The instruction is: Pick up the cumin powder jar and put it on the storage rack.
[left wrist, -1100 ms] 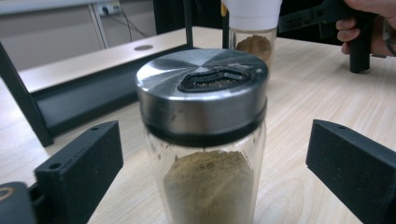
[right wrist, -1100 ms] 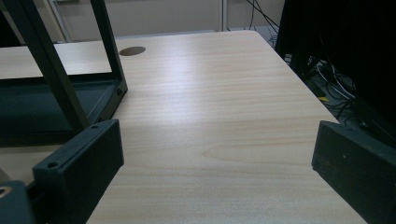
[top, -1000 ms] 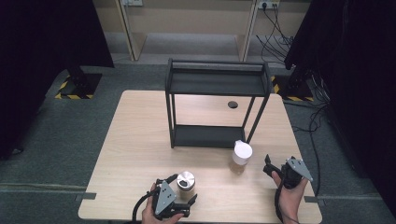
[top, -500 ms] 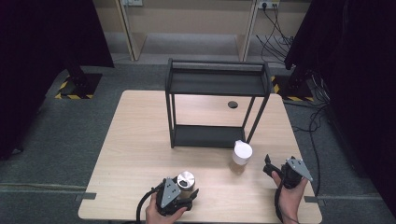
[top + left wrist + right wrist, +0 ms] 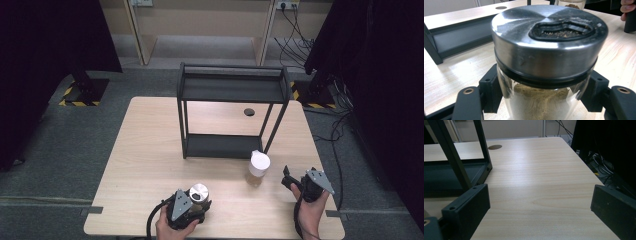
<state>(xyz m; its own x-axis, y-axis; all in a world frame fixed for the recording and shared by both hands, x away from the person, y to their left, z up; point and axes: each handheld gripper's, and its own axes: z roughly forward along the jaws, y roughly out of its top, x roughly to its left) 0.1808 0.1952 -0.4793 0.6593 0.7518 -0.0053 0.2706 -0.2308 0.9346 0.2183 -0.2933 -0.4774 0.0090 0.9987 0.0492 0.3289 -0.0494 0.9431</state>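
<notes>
At counter's (image 5: 150,150) near edge, your left hand-held gripper (image 5: 192,204) clamps steel-lidded spice jar (image 5: 199,192). Black shelf rack (image 5: 231,115) mid-counter; white-capped jar (image 5: 258,167) just beside it. Your right hand-held gripper (image 5: 290,177): jaws apart, empty.

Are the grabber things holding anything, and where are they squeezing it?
The left hand-held gripper holds the spice jar by its glass body, under the metal lid. The right hand-held gripper holds nothing.

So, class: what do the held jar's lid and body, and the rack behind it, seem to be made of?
Spice jar: lid looks like brushed steel, with radial sheen; body seems clear glass, powder visible inside. Rack: probably black painted metal, thin matte bars.
</notes>
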